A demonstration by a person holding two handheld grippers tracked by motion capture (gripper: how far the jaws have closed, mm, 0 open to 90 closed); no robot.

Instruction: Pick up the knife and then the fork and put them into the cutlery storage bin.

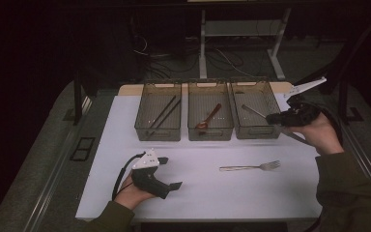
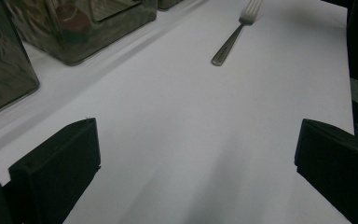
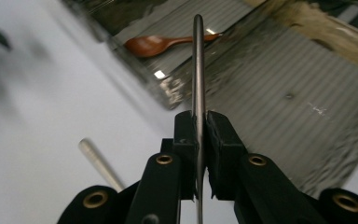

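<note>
My right gripper [image 1: 272, 118] [image 3: 198, 122] is shut on a thin metal utensil [image 1: 252, 111] [image 3: 198, 60] and holds it over the right-hand clear tray [image 1: 256, 134]. The utensil points left and away from the jaws, seen edge-on in the right gripper view. The middle tray [image 1: 210, 135] holds a red-brown spoon [image 1: 208, 118] [image 3: 158, 45]. Dark chopsticks [image 1: 164, 115] lie in the left tray [image 1: 158, 135]. A silver fork [image 1: 251, 167] [image 2: 233, 35] lies on the white table. My left gripper [image 1: 170, 172] [image 2: 196, 154] rests on the table at the lower left, open, with nothing between its jaws.
The three trays stand side by side along the back of the white table top [image 1: 198, 193]. A silver handle [image 3: 95, 161] lies on the table below my right gripper. Dark floor, cables and a desk frame [image 1: 203, 43] lie beyond the table.
</note>
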